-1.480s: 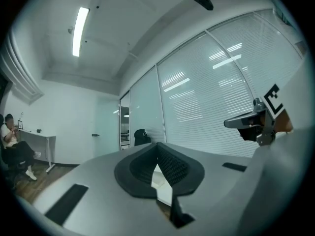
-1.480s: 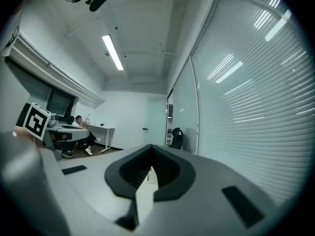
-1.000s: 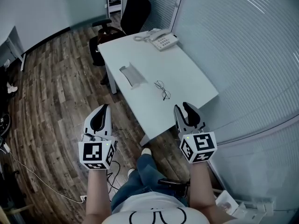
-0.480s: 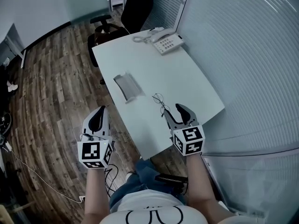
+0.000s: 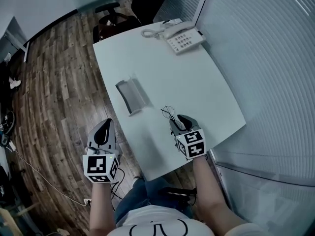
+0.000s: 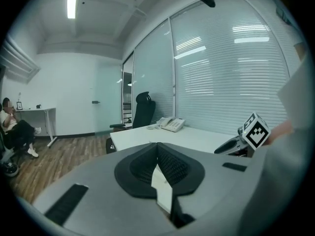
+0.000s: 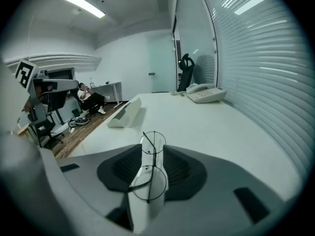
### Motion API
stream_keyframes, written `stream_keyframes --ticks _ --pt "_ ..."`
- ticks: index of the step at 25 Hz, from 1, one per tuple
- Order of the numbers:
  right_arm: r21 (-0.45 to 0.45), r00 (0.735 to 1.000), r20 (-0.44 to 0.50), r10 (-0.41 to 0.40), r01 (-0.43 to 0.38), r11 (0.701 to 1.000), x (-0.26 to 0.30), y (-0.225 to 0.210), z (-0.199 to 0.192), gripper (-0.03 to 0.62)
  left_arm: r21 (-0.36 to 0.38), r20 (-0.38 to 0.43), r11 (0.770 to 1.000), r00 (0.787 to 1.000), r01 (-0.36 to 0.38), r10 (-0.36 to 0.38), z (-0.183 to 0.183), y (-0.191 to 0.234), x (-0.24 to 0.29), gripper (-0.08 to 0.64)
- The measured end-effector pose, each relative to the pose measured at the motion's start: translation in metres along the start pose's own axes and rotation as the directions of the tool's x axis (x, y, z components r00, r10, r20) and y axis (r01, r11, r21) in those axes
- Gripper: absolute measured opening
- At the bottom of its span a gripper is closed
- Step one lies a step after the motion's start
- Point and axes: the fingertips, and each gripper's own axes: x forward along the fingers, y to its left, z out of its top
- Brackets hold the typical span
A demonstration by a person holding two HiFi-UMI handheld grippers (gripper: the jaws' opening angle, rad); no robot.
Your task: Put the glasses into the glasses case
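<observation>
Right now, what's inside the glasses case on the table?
The open glasses case shows only bare grey lining from the head view; the glasses lie outside it on the table. In the right gripper view its wall hides the inside.

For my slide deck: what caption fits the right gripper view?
Right gripper jaws closing with the wire-rimmed glasses between them on the white table, glasses case beyond.

Cool, even light falls from ceiling strip lamps (image 6: 72, 1), which glint on the blinds (image 6: 236, 73). The white tabletop (image 5: 197, 82) is bright, with soft shadows. Both gripper views bulge, fisheye, into dark rounded corners, and their near foreground is slightly soft.
</observation>
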Motion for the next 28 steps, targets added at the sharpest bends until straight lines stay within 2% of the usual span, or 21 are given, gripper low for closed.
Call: stream_keyframes --ticks 5,8,12,19,28 --pt "-0.005 0.998 -0.058 0.035 -0.035 0.999 0.024 -0.008 -0.015 0.096 -0.017 -0.030 1.000 0.999 -0.013 0.012 -0.009 0.001 0.019 0.017" --pt "-0.008 0.997 -0.063 0.042 -0.043 0.999 0.025 -0.007 -0.017 0.031 -0.014 -0.041 1.000 0.999 -0.011 0.011 -0.012 0.001 0.021 0.017" --pt "0.005 0.997 -0.054 0.050 -0.050 0.999 0.022 -0.004 -0.014 0.021 -0.008 -0.050 1.000 0.999 -0.015 0.014 -0.013 0.003 0.019 0.017" --pt "0.021 1.000 0.017 0.004 -0.005 1.000 -0.003 0.000 0.004 0.018 0.009 -0.011 1.000 1.000 -0.001 0.001 -0.005 0.006 0.012 0.017" --pt "0.045 0.990 0.096 -0.103 0.099 0.994 -0.034 0.030 0.038 0.018 0.035 0.048 0.994 0.993 0.106 -0.107 0.010 0.027 0.007 0.017"
